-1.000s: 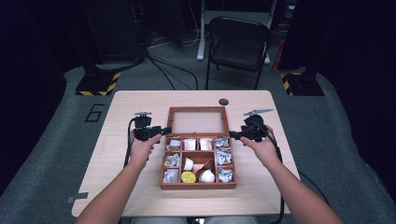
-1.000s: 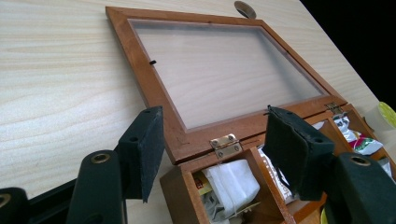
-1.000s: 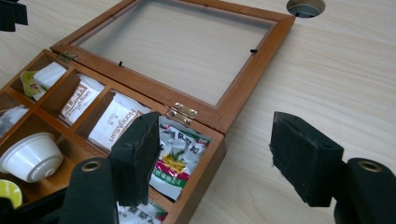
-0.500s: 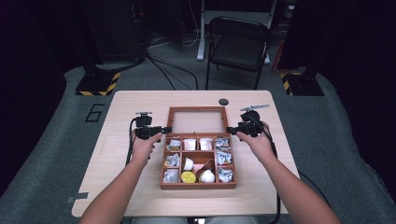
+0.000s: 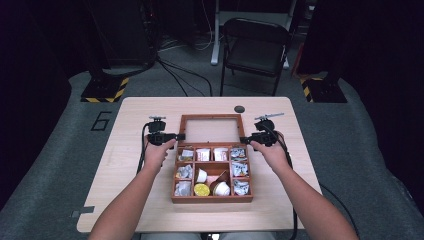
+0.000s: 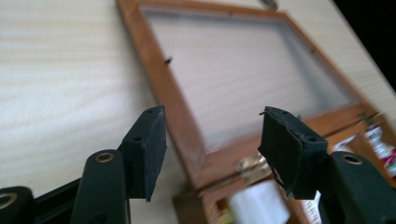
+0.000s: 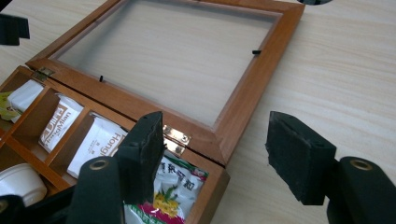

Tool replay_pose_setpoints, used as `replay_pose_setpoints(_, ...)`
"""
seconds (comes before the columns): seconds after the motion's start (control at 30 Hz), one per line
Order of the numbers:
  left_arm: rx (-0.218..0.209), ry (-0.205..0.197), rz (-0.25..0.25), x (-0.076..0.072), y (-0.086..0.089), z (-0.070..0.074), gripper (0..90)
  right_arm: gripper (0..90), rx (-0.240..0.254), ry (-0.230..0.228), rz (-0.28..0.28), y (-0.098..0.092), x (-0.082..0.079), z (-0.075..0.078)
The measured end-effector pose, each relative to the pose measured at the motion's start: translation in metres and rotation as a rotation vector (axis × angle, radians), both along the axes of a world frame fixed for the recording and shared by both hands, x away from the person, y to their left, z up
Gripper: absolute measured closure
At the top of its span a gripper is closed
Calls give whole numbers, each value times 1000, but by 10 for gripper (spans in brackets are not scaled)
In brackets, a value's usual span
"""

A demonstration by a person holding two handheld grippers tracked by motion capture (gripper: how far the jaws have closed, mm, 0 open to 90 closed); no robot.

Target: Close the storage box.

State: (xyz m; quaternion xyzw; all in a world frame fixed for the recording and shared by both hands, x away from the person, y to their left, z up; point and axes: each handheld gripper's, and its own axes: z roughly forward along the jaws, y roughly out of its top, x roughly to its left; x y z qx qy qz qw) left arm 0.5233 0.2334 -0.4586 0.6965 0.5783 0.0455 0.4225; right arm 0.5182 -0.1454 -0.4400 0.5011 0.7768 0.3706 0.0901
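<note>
A wooden box [image 5: 212, 196] sits in the middle of the table [image 5: 120, 200], its glass-paned lid [image 5: 212, 118] thrown back flat on the tabletop on the far side. The person holds one gripper at each side of that lid, just by the hinge line. The left gripper [image 5: 176, 136] points inward at the lid's left frame; in the left gripper view its jaws straddle the lid's near corner, the frame rail [image 6: 177, 119] running between the pads without either pad pressing on it. Those jaws have just been closing and stand apart, gripping nothing. The right gripper [image 5: 244, 139] mirrors it at the lid's right edge; in the right gripper view the lid's corner [image 7: 229, 137] and the box's far right corner lie between its jaws, and these too have just been closing yet remain parted, not clamped on the wood.

Counting: one box, one lid, two brass hinges, one near each rear corner [image 7: 176, 135]. The tray is a grid of three rows of compartments, holding paper packets [image 5: 202, 154], white cups [image 5: 201, 175] and one yellow-topped cup [image 5: 202, 189]. One small dark disc [image 5: 239, 109] lies on the table beyond the lid. One folding chair [image 5: 255, 47] stands behind the table
</note>
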Motion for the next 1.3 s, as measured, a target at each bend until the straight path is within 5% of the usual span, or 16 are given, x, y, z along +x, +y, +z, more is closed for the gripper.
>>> replay_pose_setpoints(0.1, 16, 0, 5, 5, -1, 1, 406, 366, -12, -3, 3, 3, 3, 2)
replay_pose_setpoints(0.2, -42, 10, 34, 9, 1, -2, 405, 366, -8, -4, -4, 9, 9, 5)
replay_pose_setpoints(0.4, -4, 24, 26, 14, 1, -9, 398, 364, -29, -1, -10, 16, 24, 4)
replay_pose_setpoints(1.0, -3, 41, 13, 17, -11, -22, 349, 324, 15, 68, -36, 19, 27, -23)
replay_pose_setpoints(1.3, 1, 46, 16, 18, -13, -24, 341, 318, 19, 60, -32, 24, 27, -26)
